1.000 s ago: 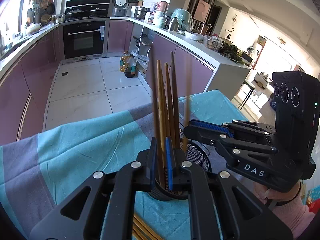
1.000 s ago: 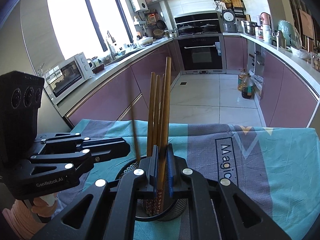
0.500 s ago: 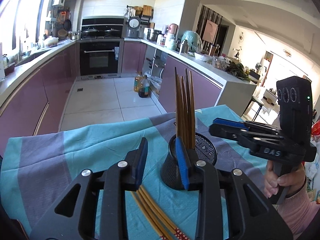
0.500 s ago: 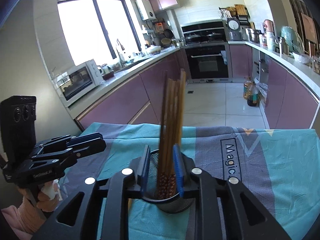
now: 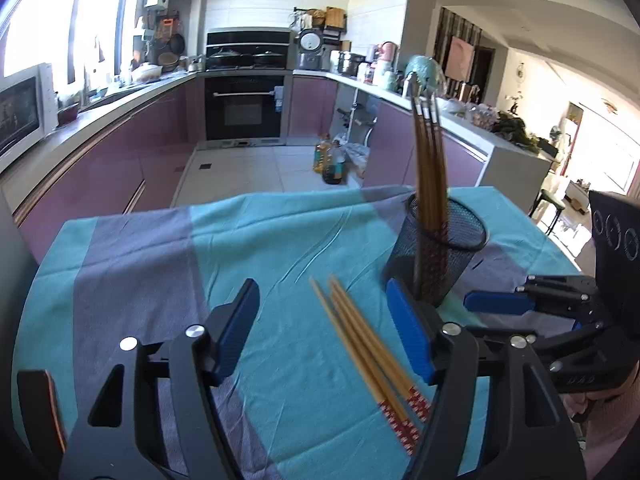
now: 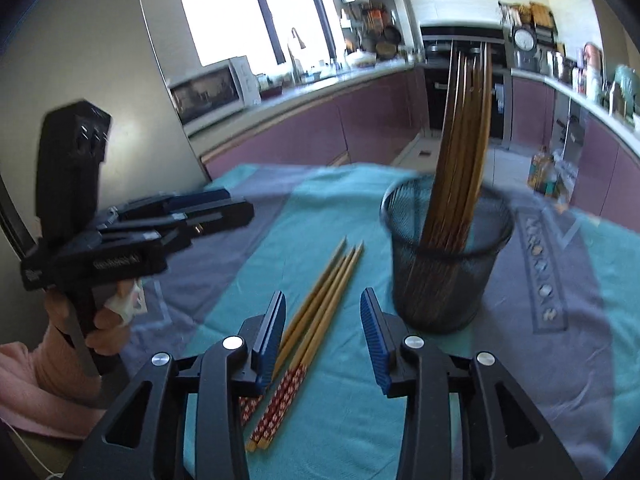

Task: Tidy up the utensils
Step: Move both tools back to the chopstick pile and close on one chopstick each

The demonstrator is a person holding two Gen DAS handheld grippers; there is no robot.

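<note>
A black mesh cup (image 5: 438, 248) (image 6: 446, 256) stands on the teal and grey cloth and holds several wooden chopsticks (image 5: 430, 168) (image 6: 460, 152) upright, leaning. Several more chopsticks with red patterned ends (image 5: 368, 354) (image 6: 316, 320) lie flat on the cloth beside the cup. My left gripper (image 5: 326, 338) is open and empty, hovering above the loose chopsticks. My right gripper (image 6: 324, 338) is open and empty, just above the patterned ends of the loose chopsticks. Each gripper shows in the other's view, the right (image 5: 520, 304) and the left (image 6: 200, 216).
The cloth-covered table (image 5: 168, 264) ends at its far edge before a tiled kitchen floor. Purple cabinets, an oven (image 5: 244, 108) and a microwave (image 6: 212, 92) stand beyond. The cloth has a printed grey band (image 6: 544, 268) right of the cup.
Both grippers let go of the chopsticks in the cup, opened wide and drew back and down. The loose chopsticks on the cloth now lie under both grippers.
</note>
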